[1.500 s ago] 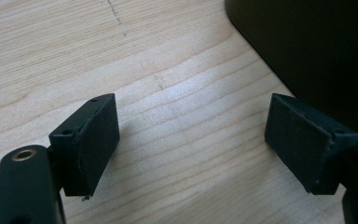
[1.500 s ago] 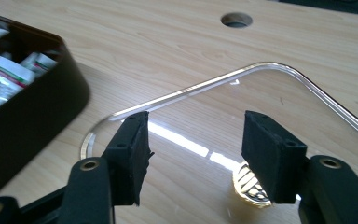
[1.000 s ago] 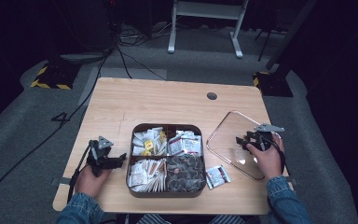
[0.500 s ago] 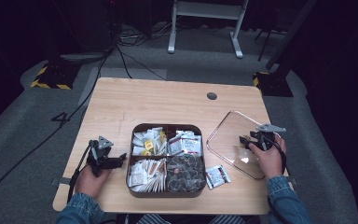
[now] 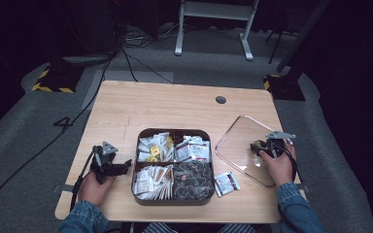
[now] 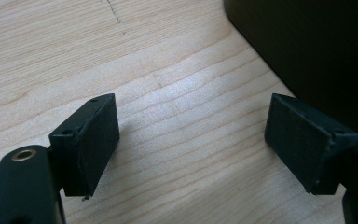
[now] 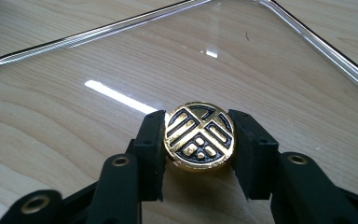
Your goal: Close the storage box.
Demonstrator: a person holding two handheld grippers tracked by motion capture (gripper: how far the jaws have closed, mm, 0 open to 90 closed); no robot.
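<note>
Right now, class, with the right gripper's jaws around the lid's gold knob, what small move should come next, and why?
Probably lift the clear lid straight up. The right gripper has just been closing, and its pads now press both sides of the gold knob, while the lid lies flat on the table beside the open tray.

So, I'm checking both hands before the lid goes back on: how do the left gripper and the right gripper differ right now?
The left gripper stands wide open with only bare wooden table between its jaws; the right gripper, whose jaws have just been closing, is shut on the round gold-and-black knob of the clear glass lid. The left sits beside the dark compartment tray; the right is over the lid, right of it. Both have black jaws.
</note>
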